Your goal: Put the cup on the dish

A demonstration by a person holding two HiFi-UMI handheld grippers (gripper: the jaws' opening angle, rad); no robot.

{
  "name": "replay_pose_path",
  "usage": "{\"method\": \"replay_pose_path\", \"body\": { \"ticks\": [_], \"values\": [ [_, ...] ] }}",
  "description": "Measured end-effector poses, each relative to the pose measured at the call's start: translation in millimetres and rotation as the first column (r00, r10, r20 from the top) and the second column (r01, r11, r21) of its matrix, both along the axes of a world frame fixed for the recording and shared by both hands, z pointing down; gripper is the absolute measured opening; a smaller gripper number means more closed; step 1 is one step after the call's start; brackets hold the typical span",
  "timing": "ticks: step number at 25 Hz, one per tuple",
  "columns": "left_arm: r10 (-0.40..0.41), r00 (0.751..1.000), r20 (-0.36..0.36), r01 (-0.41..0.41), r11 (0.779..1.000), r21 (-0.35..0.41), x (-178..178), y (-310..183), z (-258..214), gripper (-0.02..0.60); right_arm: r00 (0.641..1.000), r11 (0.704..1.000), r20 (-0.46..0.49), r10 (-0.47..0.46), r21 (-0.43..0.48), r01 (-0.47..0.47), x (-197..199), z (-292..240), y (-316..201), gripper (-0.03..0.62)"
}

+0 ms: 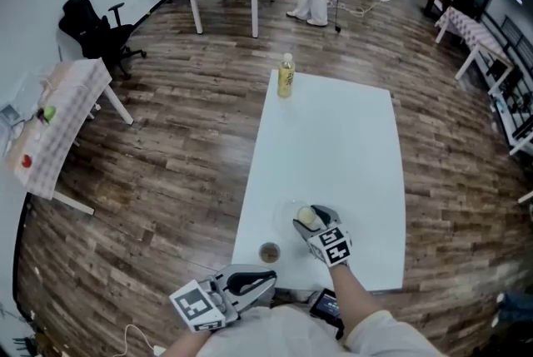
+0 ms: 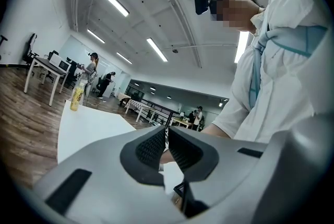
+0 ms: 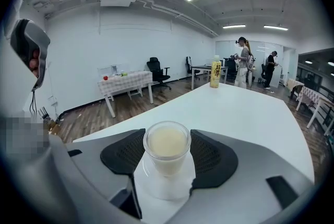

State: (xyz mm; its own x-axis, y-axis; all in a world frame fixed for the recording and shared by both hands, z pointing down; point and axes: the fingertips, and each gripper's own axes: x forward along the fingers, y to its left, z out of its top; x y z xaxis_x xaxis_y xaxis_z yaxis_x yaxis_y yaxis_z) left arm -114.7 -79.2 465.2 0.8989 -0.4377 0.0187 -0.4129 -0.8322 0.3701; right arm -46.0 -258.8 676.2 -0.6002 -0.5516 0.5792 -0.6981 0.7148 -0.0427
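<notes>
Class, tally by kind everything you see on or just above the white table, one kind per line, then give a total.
Bottle: 1
Cup: 1
Clear dish: 1
Small brown round item, kind unclear: 1
Total: 4

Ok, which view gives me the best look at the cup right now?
The right gripper view: the cup stands large and centred between the jaws of the right hand-held gripper, its pale contents visible. In the head view the cup is small and partly hidden behind that gripper. The left gripper view does not show it.
</notes>
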Motion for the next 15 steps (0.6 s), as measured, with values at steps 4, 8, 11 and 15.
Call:
{"method": "replay_pose_path", "body": {
  "ticks": [4, 8, 11, 15],
  "values": [
    [-0.017, 1.0, -0.007, 0.017, 1.0, 0.004, -11, -2, -3, 0.018, 1.0, 1.0, -0.001, 0.009, -0.002, -0.009, -10, 6, -5, 0.287],
    [-0.026, 1.0, -0.004, 0.026, 1.0, 0.0, -20, -1, 0, 0.018, 1.0, 1.0, -0.01, 0.014, 0.005, -0.014, -14, 10, -4, 0.287],
    [-0.03, 1.0, -0.004, 0.03, 1.0, 0.0, -27, -4, 3, 0.018, 1.0, 1.0, -0.01, 0.021, 0.015, -0.021, -16, 12, -6, 0.287],
    [-0.018, 1.0, -0.005, 0.018, 1.0, 0.003, -29, -5, 3, 0.017, 1.0, 1.0, 0.008, 0.028, 0.014, -0.028, -16, 12, -8, 0.288]
  ]
}}
